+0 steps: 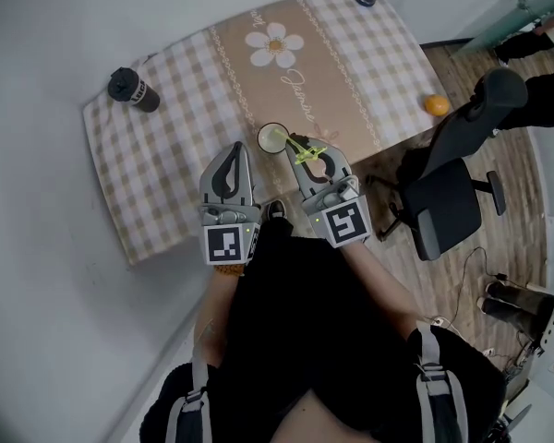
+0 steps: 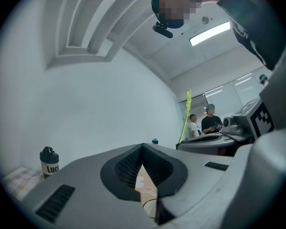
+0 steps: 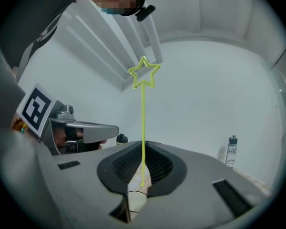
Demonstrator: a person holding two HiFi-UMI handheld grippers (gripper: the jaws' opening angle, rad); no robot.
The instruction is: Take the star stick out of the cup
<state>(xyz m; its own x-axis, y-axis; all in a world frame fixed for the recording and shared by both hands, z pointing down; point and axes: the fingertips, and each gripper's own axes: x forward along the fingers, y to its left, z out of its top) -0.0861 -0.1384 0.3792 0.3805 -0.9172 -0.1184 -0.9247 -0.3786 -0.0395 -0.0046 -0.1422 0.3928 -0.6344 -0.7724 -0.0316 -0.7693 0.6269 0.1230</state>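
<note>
We see the thin yellow-green star stick standing upright, clamped between the jaws of our right tool, its lower end near the rim of the round white cup on the beige checked cloth covering the surface; our left tool sits alongside, jaws together on nothing

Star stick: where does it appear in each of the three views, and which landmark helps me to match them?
Head view: star stick at centre, held at the tips of the right gripper, beside the cup.
Left gripper view: a thin line right of centre.
Right gripper view: upright at centre, star on top.
Shared landmark: the black bottle.
</note>
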